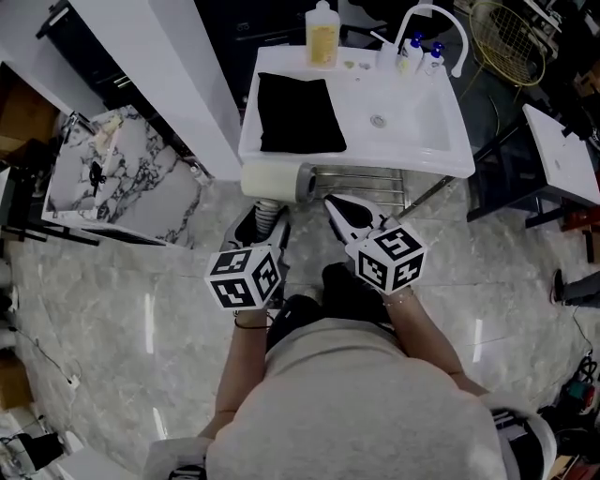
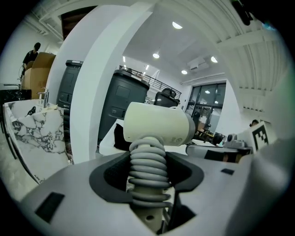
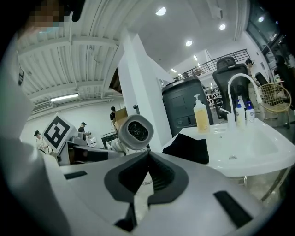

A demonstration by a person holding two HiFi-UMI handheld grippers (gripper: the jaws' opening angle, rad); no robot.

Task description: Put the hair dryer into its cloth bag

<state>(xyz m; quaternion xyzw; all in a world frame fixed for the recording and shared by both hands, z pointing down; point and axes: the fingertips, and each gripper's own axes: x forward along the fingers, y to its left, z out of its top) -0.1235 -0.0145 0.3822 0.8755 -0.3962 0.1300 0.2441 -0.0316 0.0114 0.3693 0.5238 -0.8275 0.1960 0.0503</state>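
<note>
The hair dryer [image 1: 274,181], gripped in the left gripper's [image 2: 147,177] jaws, is seemingly being brought to the cloth bag [image 1: 298,114] lying farther off. The right gripper's [image 3: 146,182] closed, empty jaws are next being needed to open it.

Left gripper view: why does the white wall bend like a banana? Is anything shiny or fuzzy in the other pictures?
Left gripper view: the wide-angle lens curves the white wall, while the hair dryer looks sharp. Head view: lamp glare streaks the marble floor. Right gripper view: the ceiling lights glow bright and the corners go black.
</note>
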